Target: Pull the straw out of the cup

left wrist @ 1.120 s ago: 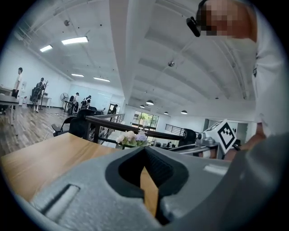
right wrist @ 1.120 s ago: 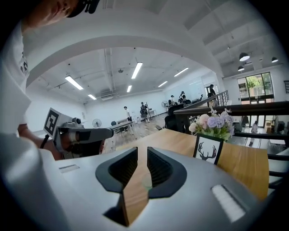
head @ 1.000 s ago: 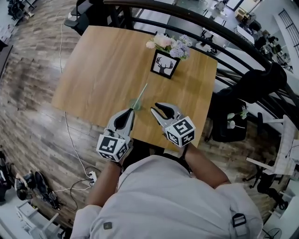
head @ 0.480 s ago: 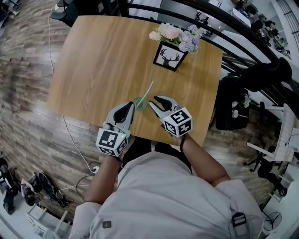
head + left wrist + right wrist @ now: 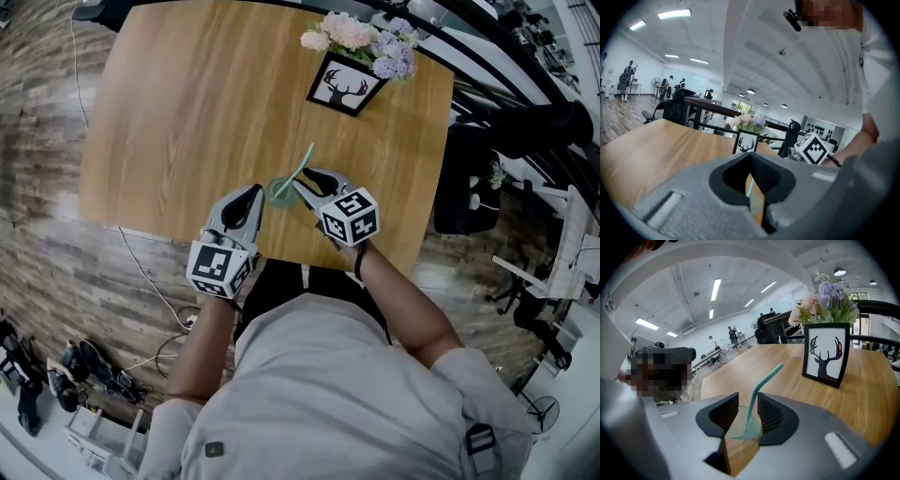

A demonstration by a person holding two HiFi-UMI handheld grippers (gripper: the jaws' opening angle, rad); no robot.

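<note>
A small pale-green cup (image 5: pixel 279 192) stands near the front edge of the wooden table (image 5: pixel 187 112), with a teal bent straw (image 5: pixel 302 167) leaning out of it to the upper right. My right gripper (image 5: pixel 302 180) is right beside the cup, and its jaws are opening. In the right gripper view the cup (image 5: pixel 740 427) and straw (image 5: pixel 764 380) sit in the gap of that gripper (image 5: pixel 747 397), with no clear squeeze on them. My left gripper (image 5: pixel 255 194) is just left of the cup with its tips together. Through its narrow slit (image 5: pixel 751 157) a bit of straw (image 5: pixel 749 185) shows.
A black-framed deer picture (image 5: pixel 344 84) with a bunch of flowers (image 5: pixel 361 37) behind it stands at the far side of the table. A black chair (image 5: pixel 464 178) and a dark railing lie to the right. The table's front edge runs just under my hands.
Both grippers have come down and forward to the cup. The right jaws have spread wider and now stand either side of the cup. The left gripper stays closed.
</note>
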